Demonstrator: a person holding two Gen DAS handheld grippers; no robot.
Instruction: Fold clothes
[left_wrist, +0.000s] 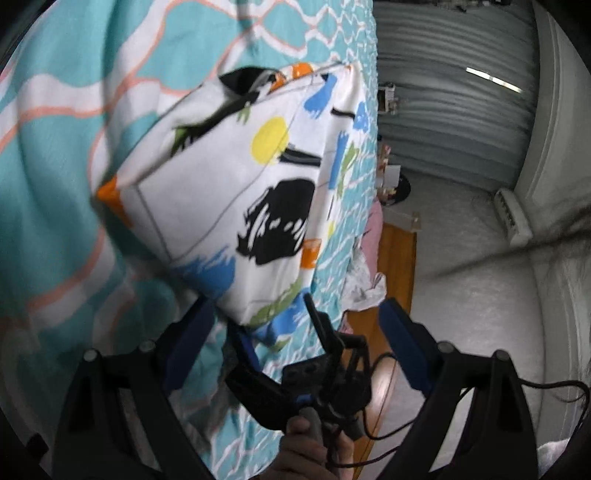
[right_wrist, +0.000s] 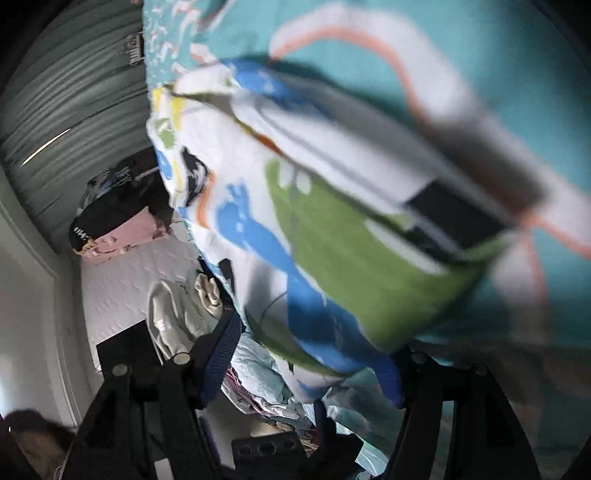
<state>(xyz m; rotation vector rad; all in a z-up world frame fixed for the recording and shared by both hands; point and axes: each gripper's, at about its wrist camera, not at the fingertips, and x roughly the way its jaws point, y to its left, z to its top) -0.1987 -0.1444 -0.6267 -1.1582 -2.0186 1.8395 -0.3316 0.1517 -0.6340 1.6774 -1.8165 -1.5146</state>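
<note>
The folded garment (left_wrist: 236, 192), white with blue, green, yellow, orange and black splashes, lies as a thick, roughly square bundle on the teal bedspread (left_wrist: 55, 192) with its white and coral wavy lines, close to the bed's edge.

In the left wrist view the left claw (left_wrist: 295, 332) stands released, its two blue-padded fingers (left_wrist: 402, 343) spread wide; the bundle's near corner sits just ahead of and between them, and whether a pad touches the cloth cannot be told. Seen between those fingers is the right claw (left_wrist: 291, 362), its blue pads on either side of the garment's near corner, with the person's hand (left_wrist: 306, 443) gripping its handle from below.

The right wrist view is blurred. There the garment (right_wrist: 332, 240) fills the frame and its lower edge drops between the claw's (right_wrist: 306, 369) parted fingers; whether they are pinching the cloth cannot be told.

Beyond the bed's edge are a wooden floor (left_wrist: 395, 273) and a pale curtain (left_wrist: 450, 103).
</note>
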